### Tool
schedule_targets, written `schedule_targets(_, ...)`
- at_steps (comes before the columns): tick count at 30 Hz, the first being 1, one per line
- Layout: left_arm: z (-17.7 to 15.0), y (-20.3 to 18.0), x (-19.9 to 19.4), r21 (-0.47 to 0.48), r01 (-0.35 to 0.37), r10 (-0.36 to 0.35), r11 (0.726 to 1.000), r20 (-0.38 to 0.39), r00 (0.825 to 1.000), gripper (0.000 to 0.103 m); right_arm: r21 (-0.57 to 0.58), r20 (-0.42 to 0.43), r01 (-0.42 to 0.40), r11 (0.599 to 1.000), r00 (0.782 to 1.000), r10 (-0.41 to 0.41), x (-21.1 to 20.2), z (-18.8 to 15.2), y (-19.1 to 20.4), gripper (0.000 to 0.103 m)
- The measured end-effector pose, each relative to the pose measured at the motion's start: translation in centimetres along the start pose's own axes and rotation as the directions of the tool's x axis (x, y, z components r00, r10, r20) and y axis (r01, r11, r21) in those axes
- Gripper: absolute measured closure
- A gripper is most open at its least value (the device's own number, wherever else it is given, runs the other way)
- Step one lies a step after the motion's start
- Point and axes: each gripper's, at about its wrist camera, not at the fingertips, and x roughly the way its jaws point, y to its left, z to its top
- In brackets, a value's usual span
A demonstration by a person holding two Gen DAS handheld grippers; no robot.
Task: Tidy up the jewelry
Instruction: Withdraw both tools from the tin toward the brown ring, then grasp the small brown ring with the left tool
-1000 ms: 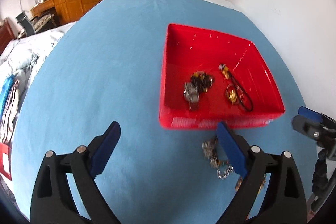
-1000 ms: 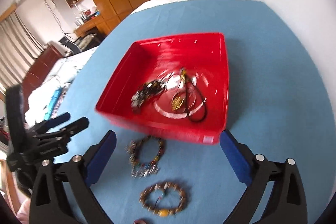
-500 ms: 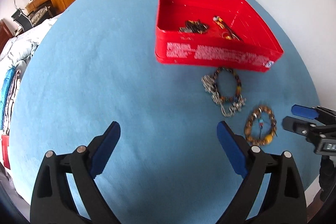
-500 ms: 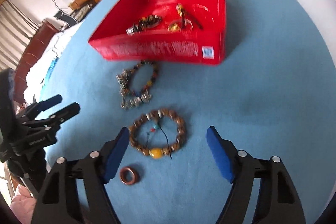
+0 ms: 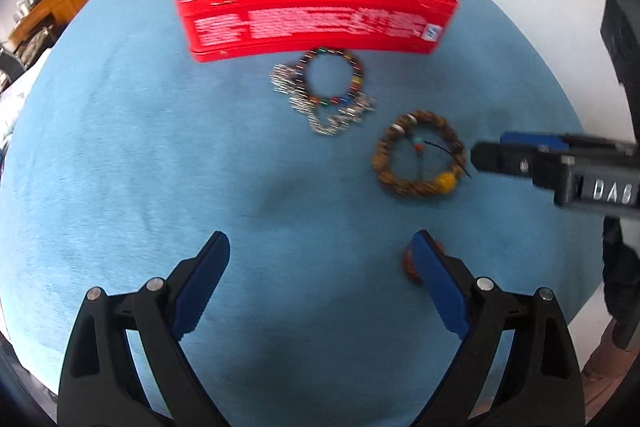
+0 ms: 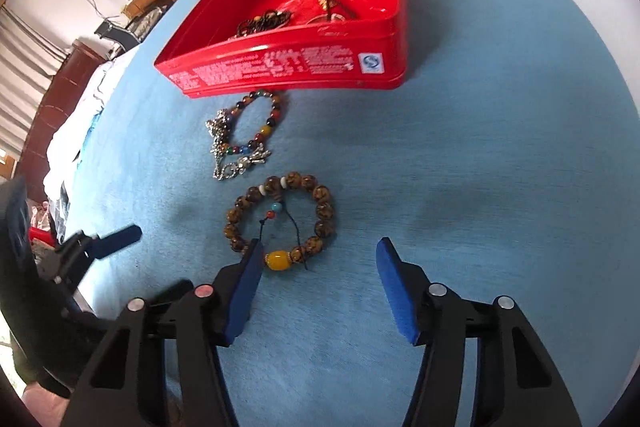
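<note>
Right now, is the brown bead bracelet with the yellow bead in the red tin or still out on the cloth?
Out. The brown bead bracelet lies flat on the blue cloth, short of the red tin.

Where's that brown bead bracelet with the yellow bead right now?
In the right wrist view, the brown bracelet lies on the blue cloth, nearer than the colourful bracelet and red tin.

Left wrist view steeply down over blue counter [image 5: 120, 155], red box [image 5: 316, 23] at top, right wrist view likewise from the other side, close, both sharing box, brown bracelet [image 6: 280, 223].
</note>
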Motion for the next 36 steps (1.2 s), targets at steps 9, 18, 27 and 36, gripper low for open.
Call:
schedule_targets(9,-0.5,-2.3,0.8,0.044,0.015,-0.013,0.999,-0.055,0.998,0.030,0.015,0.013,-0.002,1.000,1.000,0.002,-1.5,-0.4,-0.8,0.050)
schedule_targets(18,0.0,-3.7,1.8,0.111,0.050,-0.042,0.993,-0.078,0.996,0.053,0.018,0.011,-0.011,1.000,1.000,0.011,-1.5,-0.5,-1.0,0.050)
schedule_targets(27,0.4,-3.9,1.6,0.144,0.079,-0.069,0.986,-0.073,0.995,0.077,0.017,-0.022,-0.015,1.000,1.000,0.015,-0.1,0.1,-0.6,0.050)
schedule_targets(36,0.7,-4.2,2.8,0.153,0.061,-0.050,0.986,-0.075,0.996,0.071,0.027,-0.029,-0.007,1.000,1.000,0.008,0.2,0.3,-0.8,0.050)
